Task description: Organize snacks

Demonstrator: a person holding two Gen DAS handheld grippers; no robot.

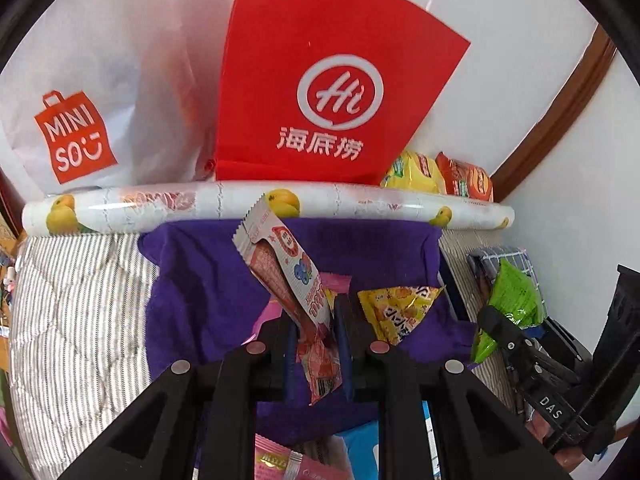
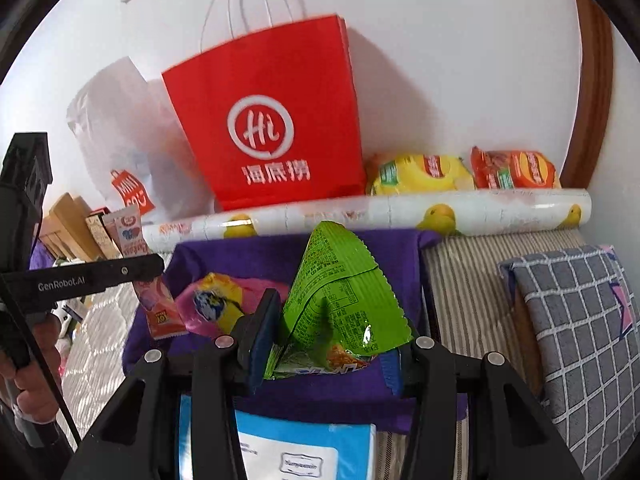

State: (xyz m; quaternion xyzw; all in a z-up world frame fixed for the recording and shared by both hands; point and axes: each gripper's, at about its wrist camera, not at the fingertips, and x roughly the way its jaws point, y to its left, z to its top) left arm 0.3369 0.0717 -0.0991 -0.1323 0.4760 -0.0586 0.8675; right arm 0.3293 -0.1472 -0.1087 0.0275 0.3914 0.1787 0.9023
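My left gripper (image 1: 316, 336) is shut on a long pink-and-white wafer packet (image 1: 280, 256), which sticks up and to the left over a purple cloth (image 1: 208, 280). In the right wrist view that gripper (image 2: 156, 268) and its wafer packet (image 2: 128, 232) show at the left. My right gripper (image 2: 328, 356) is shut on a crumpled green snack packet (image 2: 340, 292), held above the same purple cloth (image 2: 240, 256). From the left wrist this right gripper (image 1: 490, 318) and green packet (image 1: 516, 300) sit at the right. A yellow snack packet (image 1: 396, 308) and a pink one (image 1: 338, 284) lie on the cloth.
A red paper bag (image 2: 272, 120) and a white Miniso bag (image 1: 80, 80) stand against the wall behind a fruit-print roll (image 2: 360, 212). Yellow (image 2: 416, 174) and orange (image 2: 516, 170) noodle packs lie beside the bag. A blue box (image 2: 300, 448) lies near. A checked cushion (image 2: 580, 320) is at right.
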